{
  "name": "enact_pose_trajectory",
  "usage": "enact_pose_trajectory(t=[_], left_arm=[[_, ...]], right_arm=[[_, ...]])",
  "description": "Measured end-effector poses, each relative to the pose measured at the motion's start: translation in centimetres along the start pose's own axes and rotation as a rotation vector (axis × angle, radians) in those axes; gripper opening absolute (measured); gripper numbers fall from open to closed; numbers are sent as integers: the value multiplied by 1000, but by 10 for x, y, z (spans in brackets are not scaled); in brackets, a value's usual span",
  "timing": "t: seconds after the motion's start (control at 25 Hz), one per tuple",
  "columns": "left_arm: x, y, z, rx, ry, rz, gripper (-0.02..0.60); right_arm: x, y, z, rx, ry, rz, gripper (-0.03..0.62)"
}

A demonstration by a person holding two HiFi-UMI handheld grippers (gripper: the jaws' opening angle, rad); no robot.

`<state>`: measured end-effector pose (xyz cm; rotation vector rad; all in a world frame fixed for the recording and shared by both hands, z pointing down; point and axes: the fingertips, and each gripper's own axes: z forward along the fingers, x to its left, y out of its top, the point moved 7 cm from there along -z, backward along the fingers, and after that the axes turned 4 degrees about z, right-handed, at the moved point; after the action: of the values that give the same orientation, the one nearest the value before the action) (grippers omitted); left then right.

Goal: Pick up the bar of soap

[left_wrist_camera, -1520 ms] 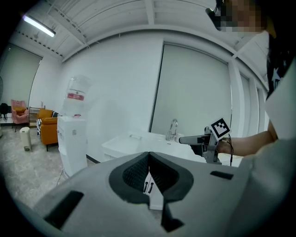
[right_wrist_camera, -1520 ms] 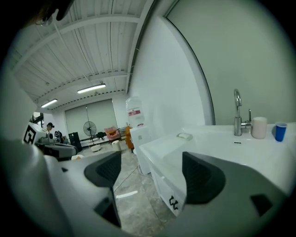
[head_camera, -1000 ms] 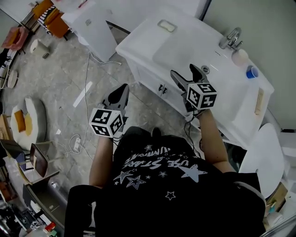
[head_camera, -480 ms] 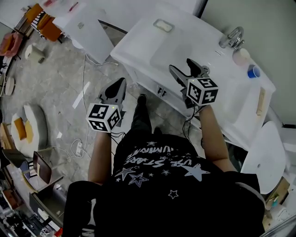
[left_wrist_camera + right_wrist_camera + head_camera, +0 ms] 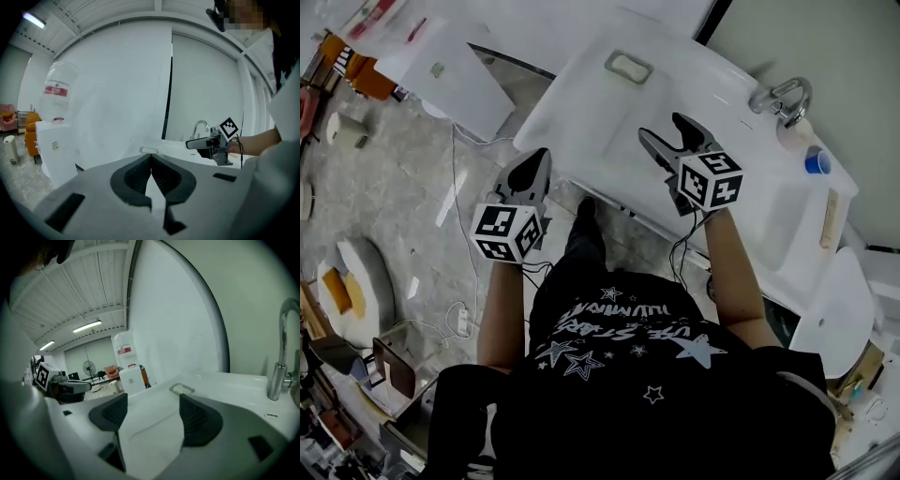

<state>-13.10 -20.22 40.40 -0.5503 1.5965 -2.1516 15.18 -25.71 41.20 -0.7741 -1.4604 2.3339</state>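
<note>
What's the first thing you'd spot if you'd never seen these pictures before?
Two grippers with black-and-white marker cubes: the right gripper reaches over the white sink counter, jaws apart with nothing between them though they have just been closing a little, and the left gripper hangs shut by the counter's near edge. Beyond them the bar of soap sits at the counter's far edge, a shiny faucet to its right.

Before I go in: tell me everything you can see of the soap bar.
The pale, off-white bar of soap is a smooth-looking rounded rectangle. It lies flat inside a small grey-rimmed rectangular dish near the far left corner of the white sink counter. Only the dish touches it; finer details are too small to tell.
</note>
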Motion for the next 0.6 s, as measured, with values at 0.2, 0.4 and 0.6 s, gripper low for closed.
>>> enact_pose_trajectory(t=[0.2,0.4,0.6], left_arm=[[42,10,42,21,-42,-14,11],[74,23,82,40,-83,-6,10],[97,31,117,55,-129,-4,11]], right_arm=[[-11,21,46,33,-14,6,336],[-24,40,84,76,-23,9,327],[-43,51,118,149,-45,-14,305]])
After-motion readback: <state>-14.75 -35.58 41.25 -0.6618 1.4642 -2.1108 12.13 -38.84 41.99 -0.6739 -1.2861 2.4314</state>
